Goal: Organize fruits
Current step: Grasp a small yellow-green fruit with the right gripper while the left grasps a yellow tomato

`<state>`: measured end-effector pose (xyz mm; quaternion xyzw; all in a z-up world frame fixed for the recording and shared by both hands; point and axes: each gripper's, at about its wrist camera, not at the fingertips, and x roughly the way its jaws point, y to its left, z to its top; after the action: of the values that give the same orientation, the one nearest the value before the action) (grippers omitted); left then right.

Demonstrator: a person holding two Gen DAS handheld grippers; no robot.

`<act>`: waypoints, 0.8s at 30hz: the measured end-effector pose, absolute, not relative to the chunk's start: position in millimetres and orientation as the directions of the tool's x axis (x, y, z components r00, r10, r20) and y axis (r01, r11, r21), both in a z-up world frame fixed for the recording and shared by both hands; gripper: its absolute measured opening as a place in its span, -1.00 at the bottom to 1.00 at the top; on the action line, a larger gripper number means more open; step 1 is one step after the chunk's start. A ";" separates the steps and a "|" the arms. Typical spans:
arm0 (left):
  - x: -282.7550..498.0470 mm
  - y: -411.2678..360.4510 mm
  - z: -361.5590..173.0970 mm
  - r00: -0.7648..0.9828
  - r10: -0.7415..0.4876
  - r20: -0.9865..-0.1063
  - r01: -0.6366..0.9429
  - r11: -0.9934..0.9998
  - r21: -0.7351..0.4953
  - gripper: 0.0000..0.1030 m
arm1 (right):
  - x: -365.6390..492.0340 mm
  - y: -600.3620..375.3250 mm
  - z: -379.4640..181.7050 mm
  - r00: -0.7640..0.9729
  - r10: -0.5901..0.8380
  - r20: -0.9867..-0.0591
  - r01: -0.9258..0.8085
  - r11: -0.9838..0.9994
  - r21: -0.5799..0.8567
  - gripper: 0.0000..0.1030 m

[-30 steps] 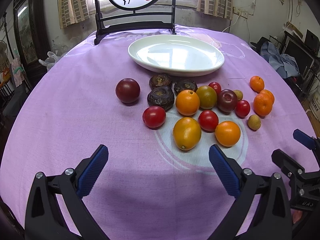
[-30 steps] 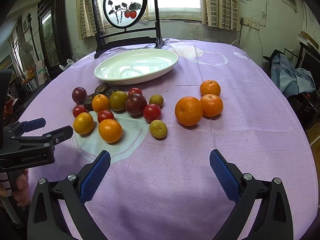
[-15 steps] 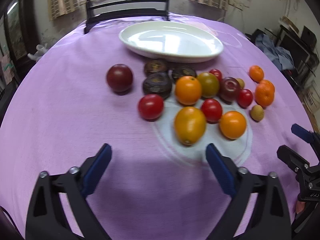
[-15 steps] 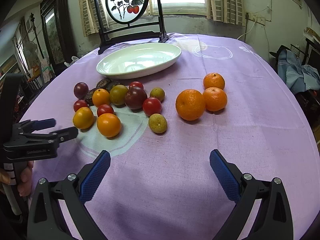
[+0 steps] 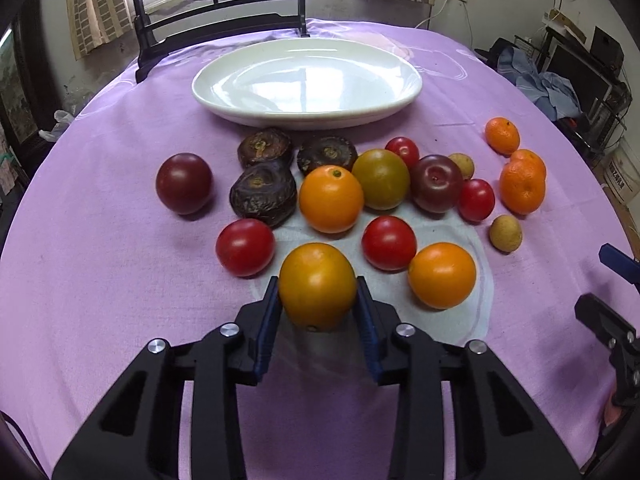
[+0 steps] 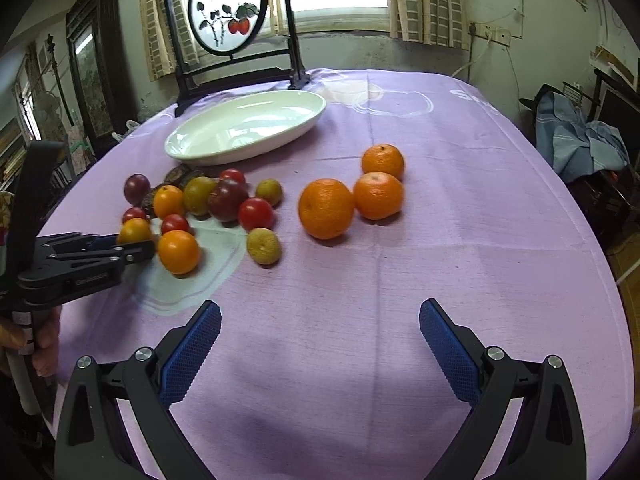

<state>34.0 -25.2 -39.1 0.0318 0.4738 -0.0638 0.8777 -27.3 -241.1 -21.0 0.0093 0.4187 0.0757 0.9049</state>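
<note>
We reach the left gripper (image 5: 317, 300) low and forward over the purple tablecloth (image 5: 100, 280), level with the near edge of the fruit cluster, our hand (image 6: 24, 340) wrapped round its handle at the left. The right gripper (image 6: 320, 344) hovers above bare cloth on the near right side, well apart from any fruit.

Open cloth lies in front of the right gripper and to its right, up to the table's rim; three mandarins (image 6: 326, 208) sit ahead of it. The white oval dish (image 5: 400, 96) stands behind the cluster, near the dark fruits.

Our left blue pads (image 5: 267, 332) press both sides of the yellow-orange tomato (image 5: 317, 285), pinching it; a red tomato (image 5: 245, 246) sits just beside on the left and an orange tomato (image 5: 442, 274) near on the right. The right jaws are spread wide, touching nothing.
</note>
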 end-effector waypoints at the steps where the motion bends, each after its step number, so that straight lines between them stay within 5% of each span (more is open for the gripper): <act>1: 31.9 -23.5 -38.3 0.545 -0.087 -0.834 0.143 0.990 -0.010 -0.32 | -25.2 -242.5 -23.0 0.629 0.133 -0.766 -0.119 0.990 0.074 0.93; 9: 19.1 -3.2 -28.4 0.568 -0.116 -0.815 0.130 0.990 -0.050 -0.32 | -2.5 -213.7 -32.1 0.563 0.200 -0.802 -0.224 0.971 0.085 0.93; 16: 16.0 9.8 -27.9 0.570 -0.131 -0.811 0.125 0.990 -0.072 -0.32 | 28.3 -192.8 -41.8 0.499 0.173 -0.849 -0.277 0.960 0.033 0.34; 20: 18.6 13.0 -28.3 0.569 -0.127 -0.812 0.119 0.990 -0.072 -0.32 | 39.5 -184.5 -42.7 0.506 0.161 -0.847 -0.303 0.953 0.000 0.27; 21: 19.3 12.9 -28.1 0.568 -0.128 -0.813 0.121 0.990 -0.072 -0.32 | 41.7 -182.1 -42.1 0.508 0.162 -0.846 -0.310 0.951 -0.004 0.19; 24: 22.8 11.7 -24.1 0.573 -0.128 -0.810 0.133 0.989 -0.062 -0.32 | 44.9 -176.9 -39.5 0.522 0.155 -0.839 -0.325 0.945 -0.028 -0.51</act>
<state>22.8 11.7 -24.1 0.0027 0.4564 -0.0735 0.8867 44.9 -176.9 -39.5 -0.0906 0.4688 0.1384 0.8677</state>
